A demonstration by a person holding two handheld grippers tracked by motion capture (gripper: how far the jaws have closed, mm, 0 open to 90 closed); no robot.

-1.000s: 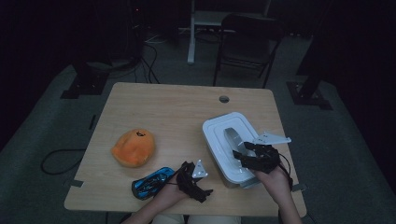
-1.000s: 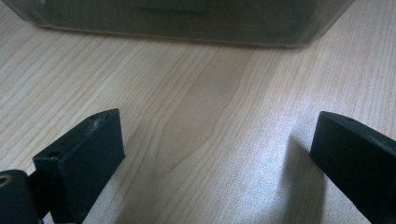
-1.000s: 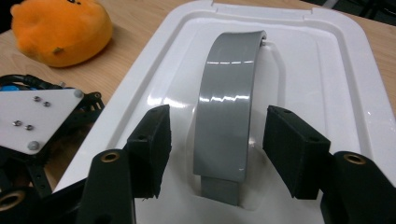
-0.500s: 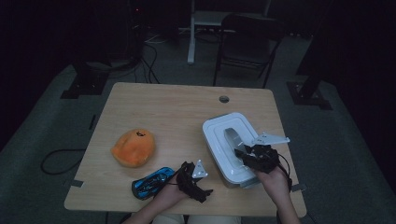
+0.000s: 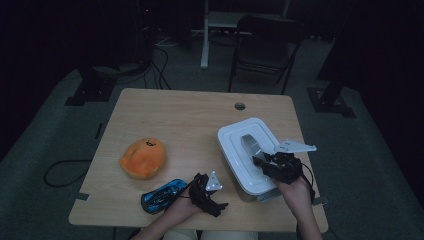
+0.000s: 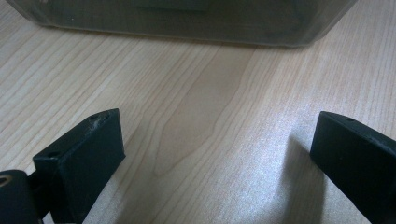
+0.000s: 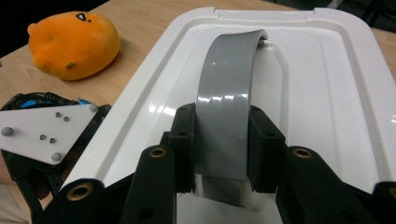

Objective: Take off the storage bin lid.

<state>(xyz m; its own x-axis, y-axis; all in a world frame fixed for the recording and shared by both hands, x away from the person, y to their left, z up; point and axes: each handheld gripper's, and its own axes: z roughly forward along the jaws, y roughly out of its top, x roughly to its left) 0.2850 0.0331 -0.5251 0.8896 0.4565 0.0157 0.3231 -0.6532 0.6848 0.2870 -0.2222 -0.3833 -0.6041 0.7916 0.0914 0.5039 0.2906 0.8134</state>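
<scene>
grey handle [image 7: 226,93] arches over the white bin lid [image 5: 235,145], and the right gripper [image 7: 223,140], reaching over the lid's near edge, pinches its sides; a second ago those jaws were wider. left gripper [image 6: 212,154] rests spread on the table [image 6: 196,93] beside the bin. right gripper view reveals the clamp; the orange plush [image 5: 142,157] sits left of the bin.

Orange plush [image 5: 143,158], blue toy car [image 5: 161,196]
</scene>
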